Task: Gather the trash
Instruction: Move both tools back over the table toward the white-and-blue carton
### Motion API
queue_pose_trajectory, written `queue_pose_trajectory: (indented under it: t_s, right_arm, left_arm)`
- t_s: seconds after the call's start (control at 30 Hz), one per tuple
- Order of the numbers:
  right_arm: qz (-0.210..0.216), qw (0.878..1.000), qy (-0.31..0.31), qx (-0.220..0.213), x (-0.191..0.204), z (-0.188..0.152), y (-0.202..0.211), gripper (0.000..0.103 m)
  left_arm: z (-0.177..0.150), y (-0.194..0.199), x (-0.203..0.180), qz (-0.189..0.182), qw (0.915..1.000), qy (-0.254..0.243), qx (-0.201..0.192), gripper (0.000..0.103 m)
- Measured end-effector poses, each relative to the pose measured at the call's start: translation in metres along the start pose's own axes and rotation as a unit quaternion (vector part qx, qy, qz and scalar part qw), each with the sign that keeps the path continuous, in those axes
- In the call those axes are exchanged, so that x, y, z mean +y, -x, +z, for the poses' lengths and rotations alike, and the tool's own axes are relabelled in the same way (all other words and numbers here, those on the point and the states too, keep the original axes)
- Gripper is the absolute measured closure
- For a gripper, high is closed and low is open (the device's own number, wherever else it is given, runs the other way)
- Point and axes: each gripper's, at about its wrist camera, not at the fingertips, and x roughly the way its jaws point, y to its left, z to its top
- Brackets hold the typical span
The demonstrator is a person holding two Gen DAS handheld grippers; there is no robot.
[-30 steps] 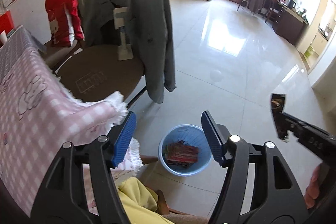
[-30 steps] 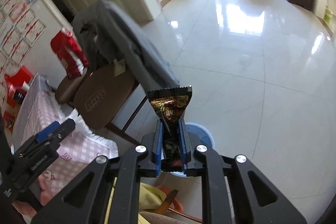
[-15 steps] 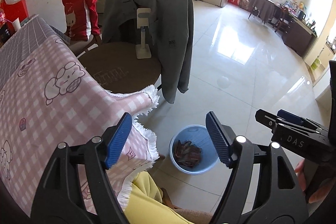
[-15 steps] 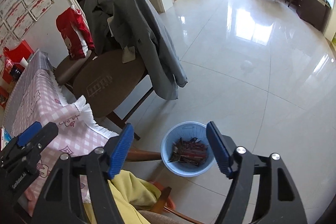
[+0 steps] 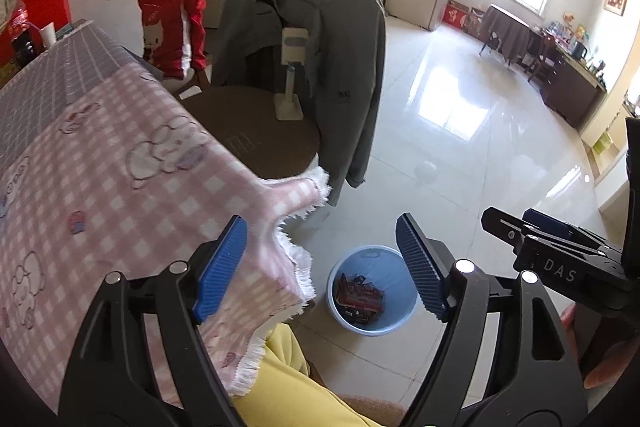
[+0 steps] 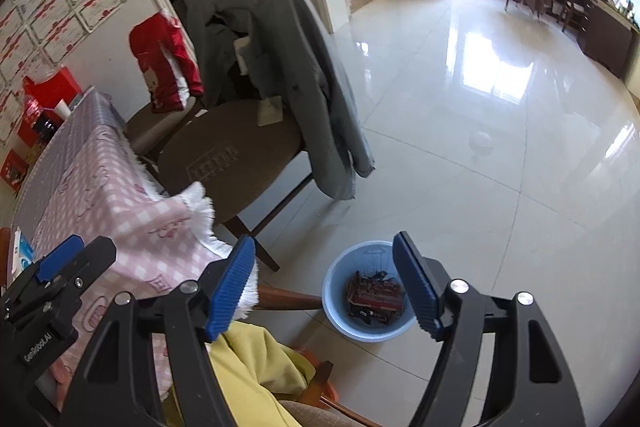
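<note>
Bench (image 5: 100,163) with pink checked cloth is sitting left. Left tool (image 5: 320,263) is opening, nothing between its pads. Blue bin (image 6: 332,291) on the floor is holding dark red wrappers (image 6: 374,293) (possibly snack packs). Right tool (image 6: 324,283) is hanging spread and empty above it.

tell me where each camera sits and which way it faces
Left wrist: on the left gripper, aimed down at the blue bin past the pink tablecloth; the right gripper shows at right.
Right wrist: on the right gripper, aimed down at the same bin; the left gripper shows at left.
Shared: bin, tablecloth, grey jacket on a chair.
</note>
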Motion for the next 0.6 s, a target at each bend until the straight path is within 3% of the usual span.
queue_pose_trajectory:
  t_s: [0.27,0.6]
  right_arm:
    - [0.037,0.998,0.054,-0.016,0.061,0.007,0.013,0.033]
    - [0.111,0.984,0.141,-0.016,0.161,-0.001,0.023,0.032]
  left_arm:
    - [-0.003,0.040,0.038,0.020,0.9985,0.033,-0.038,0.025]
    - [-0.018,0.094,0.116,0.096,0.9875,0.098,-0.078,0.021]
